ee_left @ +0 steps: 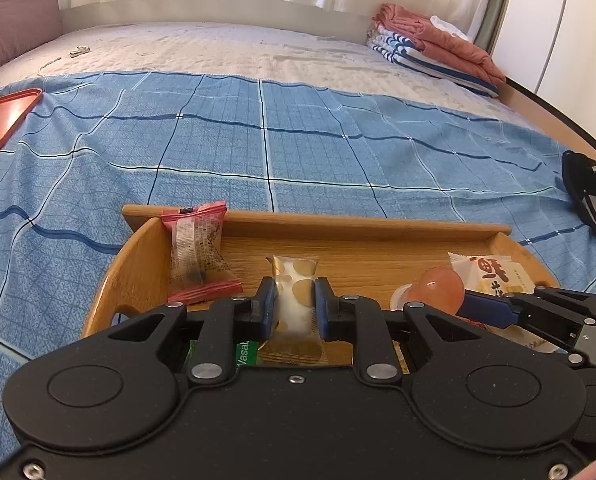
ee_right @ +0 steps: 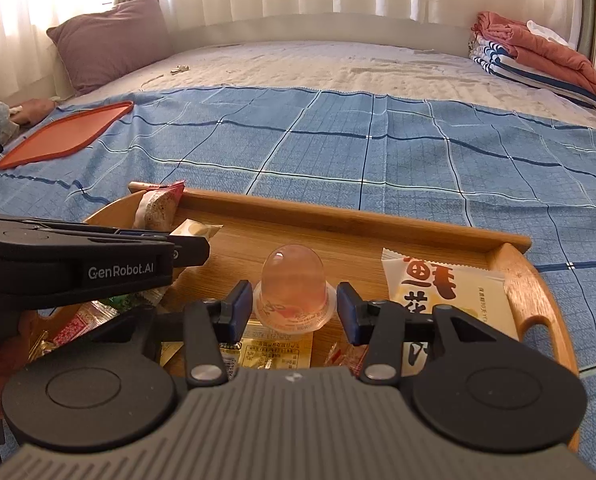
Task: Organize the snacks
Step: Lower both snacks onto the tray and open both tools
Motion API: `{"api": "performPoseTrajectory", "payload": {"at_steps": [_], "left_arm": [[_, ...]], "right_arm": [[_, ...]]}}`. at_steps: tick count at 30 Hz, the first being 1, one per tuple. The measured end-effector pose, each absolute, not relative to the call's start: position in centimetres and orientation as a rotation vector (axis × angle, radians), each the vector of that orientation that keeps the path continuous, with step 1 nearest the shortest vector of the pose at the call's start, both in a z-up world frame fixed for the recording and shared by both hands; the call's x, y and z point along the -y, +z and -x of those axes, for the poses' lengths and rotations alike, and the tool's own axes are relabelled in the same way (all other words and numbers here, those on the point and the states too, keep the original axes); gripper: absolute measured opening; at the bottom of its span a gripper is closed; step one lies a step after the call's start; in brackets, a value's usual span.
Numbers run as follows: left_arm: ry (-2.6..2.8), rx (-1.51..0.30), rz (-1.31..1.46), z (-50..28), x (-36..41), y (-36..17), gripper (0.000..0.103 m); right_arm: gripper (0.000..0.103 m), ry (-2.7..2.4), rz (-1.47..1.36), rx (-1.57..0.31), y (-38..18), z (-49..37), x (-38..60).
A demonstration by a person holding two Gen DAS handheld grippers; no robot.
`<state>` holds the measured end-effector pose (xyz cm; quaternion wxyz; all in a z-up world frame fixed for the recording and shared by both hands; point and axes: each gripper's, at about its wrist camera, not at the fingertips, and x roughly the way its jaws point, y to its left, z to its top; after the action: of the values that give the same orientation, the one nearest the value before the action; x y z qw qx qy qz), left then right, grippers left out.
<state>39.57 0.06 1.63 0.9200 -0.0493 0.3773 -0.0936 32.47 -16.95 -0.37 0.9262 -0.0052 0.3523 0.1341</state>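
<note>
"GenRobot.AI" reads in white on the side of the left gripper (ee_right: 190, 240) as seen from the right wrist; a green scrap under the left gripper's body shows "Vasal" and nothing more; the pale packet (ee_right: 446, 300) at the right of the wooden tray (ee_right: 350, 216) carries big orange characters and small print too fine to read; a yellow packet (ee_right: 274, 350) under the right gripper has a printed table, illegible. Left gripper (ee_left: 295, 300): blue pads pressed in on a white wrapped snack with gold spots (ee_left: 296, 296), pinching it at its middle, over the tray. Right gripper (ee_right: 294, 306): a pink jelly cup (ee_right: 294, 284) sits dome-up between the pads, jaws drawn in on its rim, though a thin gap shows on the right side. A red-edged wrapped snack (ee_left: 198, 252) leans in the tray's far left corner; the tray rests on a blue checked cloth (ee_left: 298, 132).
</note>
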Motion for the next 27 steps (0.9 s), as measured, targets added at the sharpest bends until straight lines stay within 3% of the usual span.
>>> {"api": "performPoseTrajectory", "payload": {"at_steps": [27], "left_arm": [[-0.205,-0.809,0.081,-40.44,0.63,1.0,0.024]], "right_arm": [[0.054,0.284,-0.004,-0.727,-1.2,-33.29,17.01]]}}
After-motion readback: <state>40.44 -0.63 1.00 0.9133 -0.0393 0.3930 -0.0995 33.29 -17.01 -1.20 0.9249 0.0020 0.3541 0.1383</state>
